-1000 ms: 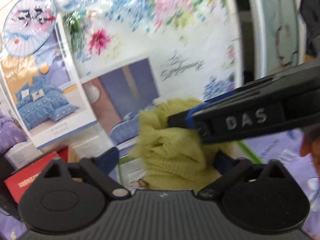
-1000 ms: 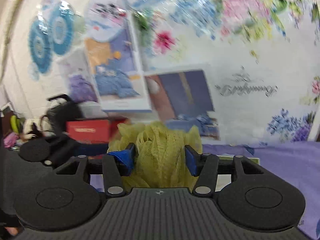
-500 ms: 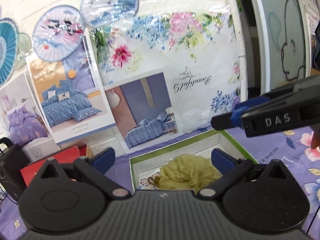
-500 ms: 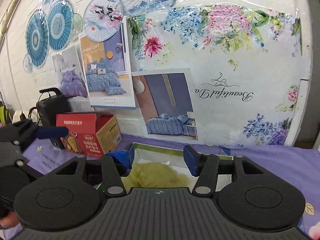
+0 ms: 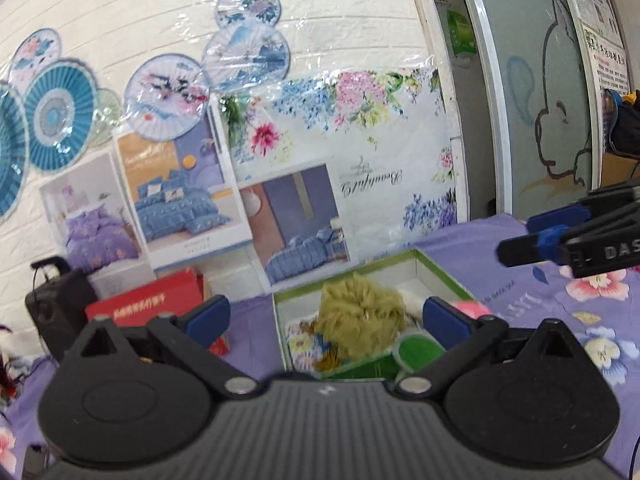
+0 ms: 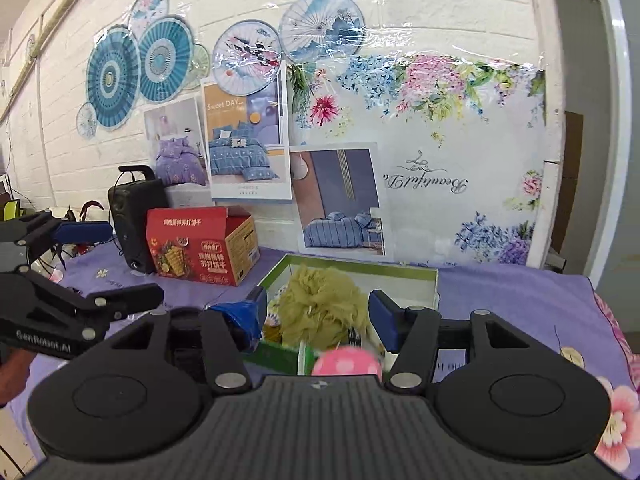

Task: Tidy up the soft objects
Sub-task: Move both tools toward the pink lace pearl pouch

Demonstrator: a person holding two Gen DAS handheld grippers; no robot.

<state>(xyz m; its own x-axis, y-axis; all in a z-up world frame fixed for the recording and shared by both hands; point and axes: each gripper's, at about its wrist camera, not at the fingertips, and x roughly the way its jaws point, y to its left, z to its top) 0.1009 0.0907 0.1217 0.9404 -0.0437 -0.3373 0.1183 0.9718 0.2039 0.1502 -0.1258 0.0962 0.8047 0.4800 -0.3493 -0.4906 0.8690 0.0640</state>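
A yellow-green mesh bath sponge (image 5: pixel 360 316) (image 6: pixel 320 304) lies loose in a green-rimmed white box (image 5: pixel 444 272) (image 6: pixel 360 265) on the purple floral bedspread. My left gripper (image 5: pixel 326 318) is open, well back from the box, with nothing between its fingers. My right gripper (image 6: pixel 318 314) also stands back from the box; its jaws are opening and empty. A pink dotted ball (image 6: pixel 346 362) sits at the box's near edge. Each gripper shows in the other's view: the right gripper (image 5: pixel 524 236) at the right, the left gripper (image 6: pixel 116 262) at the left.
A red snack carton (image 6: pixel 200 244) and a black speaker (image 6: pixel 136 216) stand left of the box against the wall. A green round item (image 5: pixel 416 348) lies in the box's near corner. Posters and paper fans cover the wall behind. A doorway is at the right.
The right gripper let go of the sponge, which now lies in the box. Both grippers have drawn back from the box and the wall.
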